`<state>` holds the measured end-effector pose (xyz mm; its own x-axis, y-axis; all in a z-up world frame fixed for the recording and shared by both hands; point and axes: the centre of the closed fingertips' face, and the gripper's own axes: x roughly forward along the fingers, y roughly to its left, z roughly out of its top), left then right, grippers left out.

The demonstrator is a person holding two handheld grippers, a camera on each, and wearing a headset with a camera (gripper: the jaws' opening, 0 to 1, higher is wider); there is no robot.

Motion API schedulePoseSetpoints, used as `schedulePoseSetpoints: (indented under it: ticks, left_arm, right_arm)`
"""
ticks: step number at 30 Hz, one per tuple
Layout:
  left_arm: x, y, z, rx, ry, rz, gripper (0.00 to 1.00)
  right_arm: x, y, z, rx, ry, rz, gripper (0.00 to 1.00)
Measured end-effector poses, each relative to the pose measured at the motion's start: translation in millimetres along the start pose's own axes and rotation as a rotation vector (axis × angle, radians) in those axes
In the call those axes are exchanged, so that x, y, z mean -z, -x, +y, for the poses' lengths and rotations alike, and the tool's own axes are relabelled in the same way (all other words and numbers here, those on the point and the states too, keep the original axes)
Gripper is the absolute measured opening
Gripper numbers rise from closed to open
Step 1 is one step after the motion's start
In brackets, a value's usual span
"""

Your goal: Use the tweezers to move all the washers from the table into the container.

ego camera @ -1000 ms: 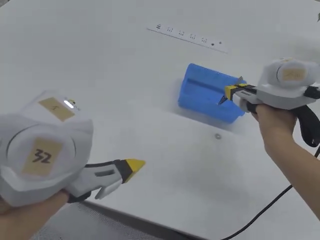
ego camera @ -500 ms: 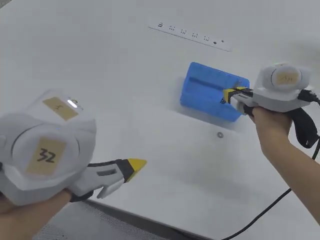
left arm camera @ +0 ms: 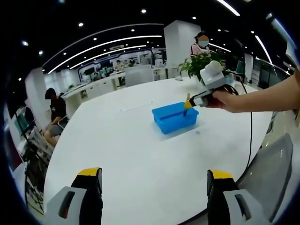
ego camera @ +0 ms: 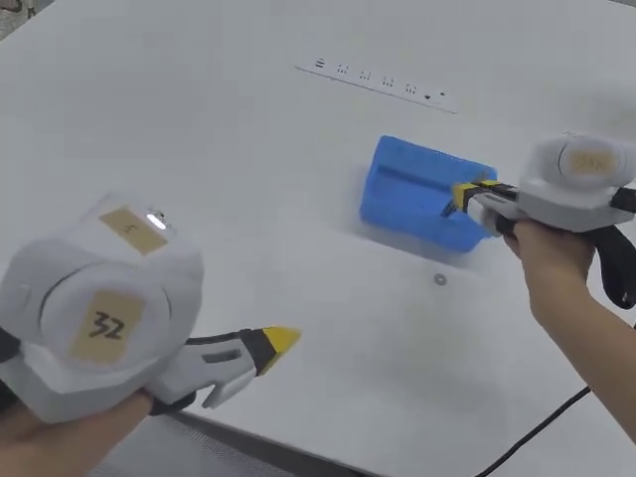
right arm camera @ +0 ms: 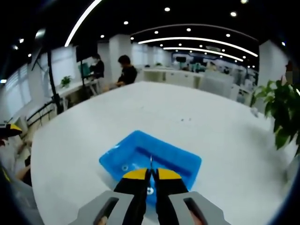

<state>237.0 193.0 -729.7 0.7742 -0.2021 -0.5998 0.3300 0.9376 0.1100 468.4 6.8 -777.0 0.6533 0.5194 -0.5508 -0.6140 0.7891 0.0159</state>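
The right gripper (ego camera: 465,195) hangs over the right end of the blue container (ego camera: 397,211), far out on the white counter (ego camera: 199,149). Its fingers (right arm camera: 136,176) are pressed together on the tweezers (right arm camera: 151,162), which point down into the container, where a washer (right arm camera: 124,167) lies. A loose washer (ego camera: 440,280) sits on the counter just on the near side of the container, and the left gripper (left arm camera: 154,174) hovers at the near left edge, its fingers spread wide and holding nothing.

My left tongs (left arm camera: 153,173) gape wide over the white worktop (left arm camera: 117,154). Far ahead, my right tongs (left arm camera: 188,104) hang above the blue rectangular plastic container (left arm camera: 173,118), with a tiny washer (left arm camera: 197,132) near it.
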Motion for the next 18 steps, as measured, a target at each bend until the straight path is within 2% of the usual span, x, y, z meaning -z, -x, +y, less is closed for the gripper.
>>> schedulePoseSetpoints:
  ticks: [2, 4, 8, 15, 18]
  left_arm:
    - [0.5, 0.8, -0.1, 0.0, -0.004, 0.0, 0.94]
    - [1.0, 1.5, -0.2, 0.001, -0.002, 0.0, 0.94]
    - [2.0, 1.7, 0.5, 0.001, -0.006, 0.003, 0.94]
    - [1.4, 1.2, -1.1, 0.002, -0.003, 0.002, 0.94]
    - [1.5, 1.1, -2.4, 0.003, -0.003, 0.004, 0.94]
  right_arm:
    - [-8.2, 8.0, 3.8, -0.003, 0.001, -0.024, 0.02]
    - [-10.7, 12.5, 1.0, -0.005, -0.006, -0.044, 0.02]
    - [-29.1, 34.2, 6.5, -0.005, -0.018, -0.108, 0.02]
    - [-33.5, 58.8, 10.4, 0.002, -0.018, -0.148, 0.02]
    - [-34.8, 69.9, 17.3, -0.013, -0.027, -0.169, 0.02]
